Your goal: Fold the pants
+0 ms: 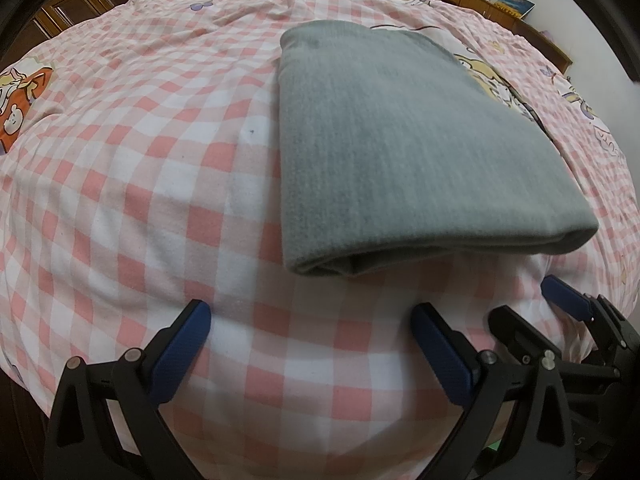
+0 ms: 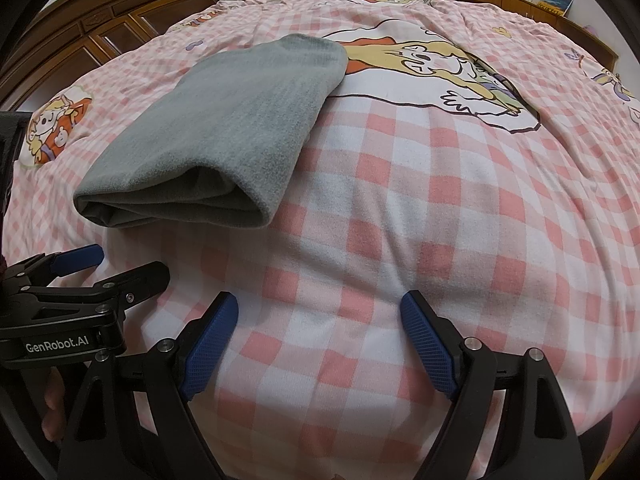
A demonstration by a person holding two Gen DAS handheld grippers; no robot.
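Grey pants folded on the checked bedspread — soft, light, limp; best taken at the near rolled edge; left gripper and right gripper both spread, empty.

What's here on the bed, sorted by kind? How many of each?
Folded grey pants: 1
Grippers, both open: 2, left and right
Checked bedcover: 1
Total: 4
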